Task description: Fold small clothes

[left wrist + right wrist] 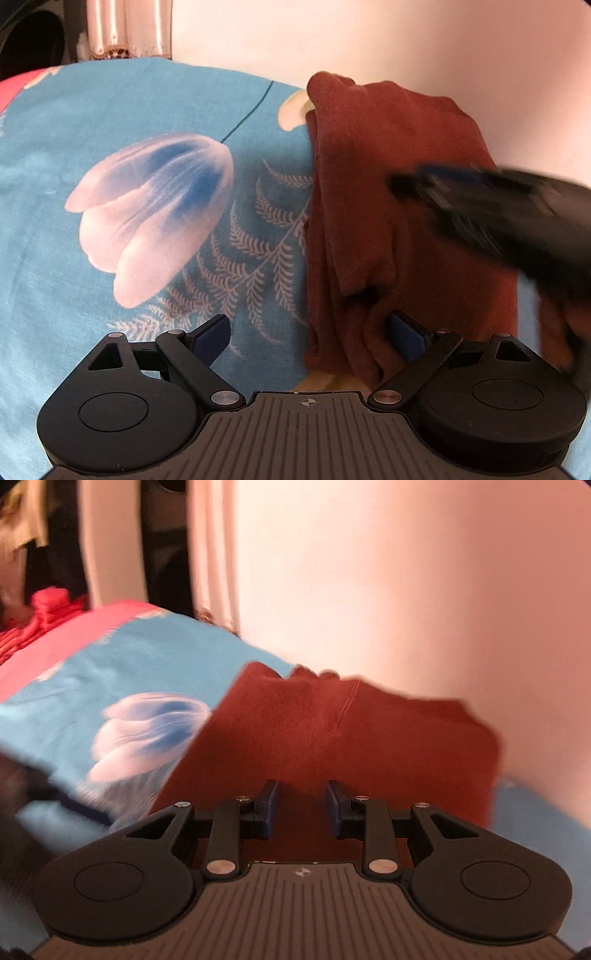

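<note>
A rust-brown garment [388, 166] lies partly folded on a blue bedsheet printed with a large tulip [155, 210], close to the wall. My left gripper [310, 332] is wide open at the garment's near edge. Bunched cloth lies against its right finger [406, 332], and its left finger is over bare sheet. The right gripper [400, 182], blurred, hovers over the garment's right half. In the right wrist view the right gripper [301, 805] stands narrowly open above the garment [332, 731], with nothing between its pads. The left gripper [55, 797] shows as a dark blur at the lower left.
A pale pink wall [369, 590] rises right behind the garment. Red and pink bedding [44, 613] is piled at the far left of the bed. A curtain [125, 29] and a dark object [33, 40] stand beyond the bed's far edge.
</note>
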Available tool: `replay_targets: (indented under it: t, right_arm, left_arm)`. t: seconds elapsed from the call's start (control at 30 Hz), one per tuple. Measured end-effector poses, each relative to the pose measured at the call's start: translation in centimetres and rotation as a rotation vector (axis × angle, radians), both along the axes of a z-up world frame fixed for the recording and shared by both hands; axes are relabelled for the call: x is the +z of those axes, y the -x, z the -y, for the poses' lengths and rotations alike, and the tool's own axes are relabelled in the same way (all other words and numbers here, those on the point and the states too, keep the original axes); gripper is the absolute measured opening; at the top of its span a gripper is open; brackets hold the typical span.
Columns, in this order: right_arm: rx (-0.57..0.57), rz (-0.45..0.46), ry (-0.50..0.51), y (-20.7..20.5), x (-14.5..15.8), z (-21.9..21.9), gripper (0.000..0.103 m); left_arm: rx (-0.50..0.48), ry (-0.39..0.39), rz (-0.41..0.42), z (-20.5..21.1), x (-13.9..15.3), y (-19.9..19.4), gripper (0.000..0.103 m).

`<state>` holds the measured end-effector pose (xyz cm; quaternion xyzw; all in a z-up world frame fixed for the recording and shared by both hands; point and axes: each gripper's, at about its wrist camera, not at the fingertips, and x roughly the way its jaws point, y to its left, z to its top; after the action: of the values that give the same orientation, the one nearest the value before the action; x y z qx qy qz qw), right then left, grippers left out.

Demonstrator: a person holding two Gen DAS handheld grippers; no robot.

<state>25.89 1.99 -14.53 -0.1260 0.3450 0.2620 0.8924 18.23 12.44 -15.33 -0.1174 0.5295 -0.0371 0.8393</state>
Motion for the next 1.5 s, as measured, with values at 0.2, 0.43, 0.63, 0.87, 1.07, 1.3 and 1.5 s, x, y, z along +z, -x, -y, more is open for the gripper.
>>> replay_targets:
  t: [0.2, 0.43, 0.63, 0.87, 1.07, 1.3, 1.5]
  right_arm:
    - [-0.218, -0.076, -0.216, -4.4, 3.5, 3.8, 0.045]
    - [-0.395, -0.270, -0.485, -1.8, 2.9, 16.2, 0.082]
    - [-0.439, -0.538, -0.646, -0.3, -2.0, 20.5, 0.086]
    - [-0.429, -0.650, -0.781, -1.6, -4.8, 18.8, 0.090]
    - [-0.452, -0.614, -0.749, -0.6, -2.8, 18.4, 0.050]
    - [-0.399, -0.547, -0.795, 4.9, 3.2, 19.4, 0.048]
    - [-0.388, -0.523, -0.765, 12.6, 5.7, 23.0, 0.049]
  left_arm:
    - [-0.014, 0.076, 0.012, -1.2, 0.9, 0.1, 0.103]
    - [-0.051, 0.298, 0.104, -2.8, 2.5, -1.2, 0.103]
    - [-0.092, 0.299, -0.030, -1.2, -1.4, -4.4, 0.103]
    - [-0.101, 0.451, -0.049, -1.1, -1.9, -7.6, 0.103]
    - [-0.153, 0.538, -0.024, -0.1, -0.4, -7.2, 0.103]
    - [-0.288, 0.567, 0.027, 1.9, 5.4, -3.1, 0.103]
    - [-0.375, 0.520, 0.030, 5.9, 6.7, 5.1, 0.103]
